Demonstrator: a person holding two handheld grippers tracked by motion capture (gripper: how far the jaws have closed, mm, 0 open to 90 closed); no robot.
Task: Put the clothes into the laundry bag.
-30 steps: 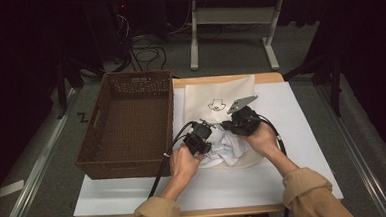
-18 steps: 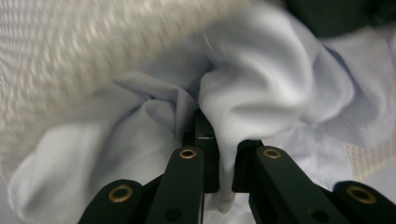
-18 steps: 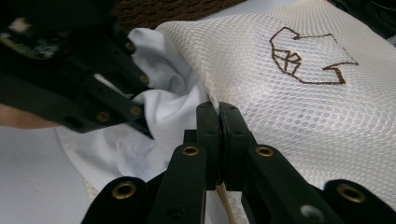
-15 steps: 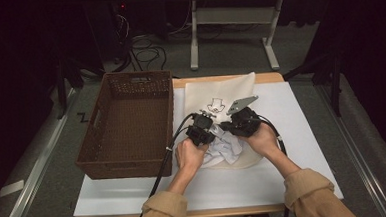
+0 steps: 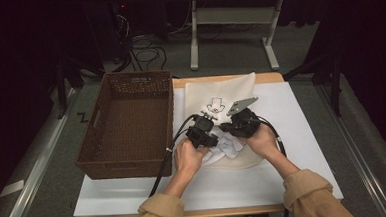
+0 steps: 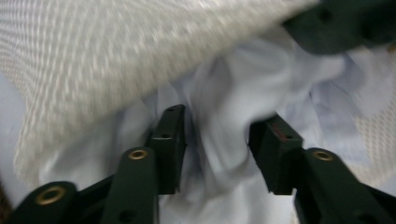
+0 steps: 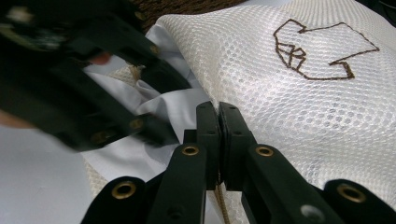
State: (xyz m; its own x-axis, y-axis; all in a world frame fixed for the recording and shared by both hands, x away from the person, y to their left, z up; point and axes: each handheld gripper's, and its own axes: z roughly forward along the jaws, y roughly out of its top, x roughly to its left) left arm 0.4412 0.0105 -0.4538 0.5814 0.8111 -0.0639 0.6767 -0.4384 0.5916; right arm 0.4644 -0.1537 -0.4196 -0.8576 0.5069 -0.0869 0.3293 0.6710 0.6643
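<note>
A white mesh bag with a brown stitched emblem lies on the white board. A pale blue-white garment bulges from its near mouth. My right gripper is shut on the mesh bag's edge and holds the mouth up. My left gripper has just been opening. Its jaws stand apart with a fold of the garment loose between them, under the lifted mesh. In the high view the left gripper and the right gripper sit close together over the bag's mouth.
A deep brown wicker basket stands at the table's left, right beside the bag. The white board covers the tabletop. A white table frame and cables stand on the floor beyond the far edge.
The left hand has edged slightly forward toward the bag's mouth. The right hand and the bag have kept their place.
</note>
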